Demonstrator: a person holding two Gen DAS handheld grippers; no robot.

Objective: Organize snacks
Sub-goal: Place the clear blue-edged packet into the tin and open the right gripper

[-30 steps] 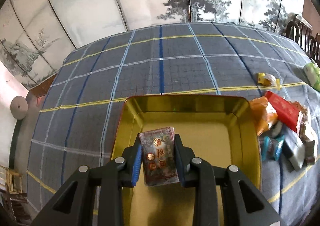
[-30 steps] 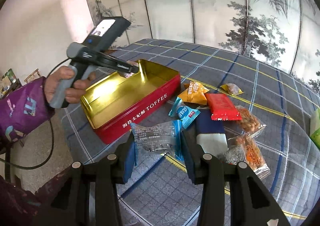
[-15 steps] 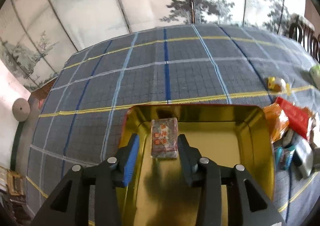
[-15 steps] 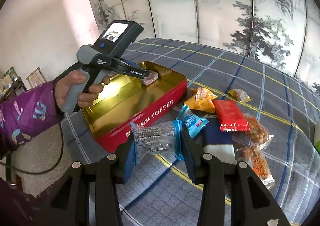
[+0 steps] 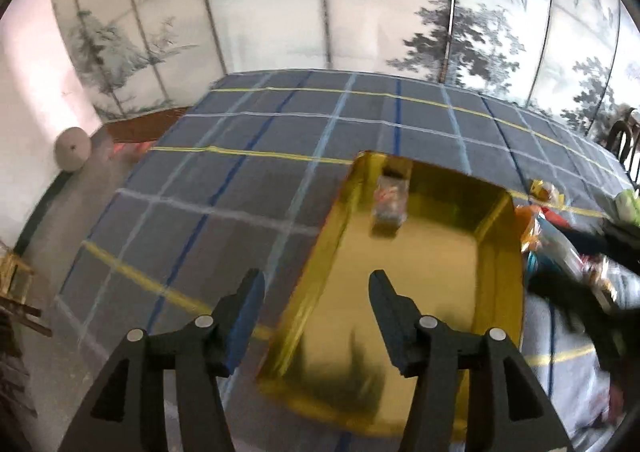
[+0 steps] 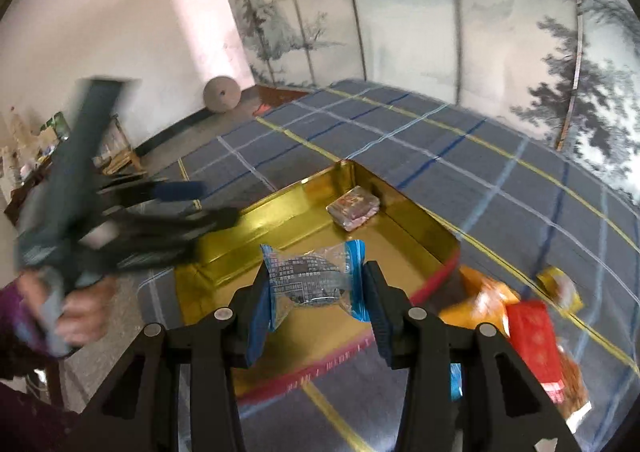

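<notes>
While the first snack [image 6: 354, 208] lies in the far corner of the gold tin [image 6: 416, 220], the step in hand is a hand-off: left drop done, right delivery next. Left gripper [image 5: 316, 292] has just been opening, jaws apart and empty, over the tin's near left rim. Right gripper [image 6: 316, 292] is clamped on a clear blue-edged packet [image 6: 316, 280], held above the tin's near half. Next move, I judge: lower, release inside, clear of the first snack. Other snacks [image 6: 532, 328] wait on the table [image 6: 500, 180] beside the tin.
</notes>
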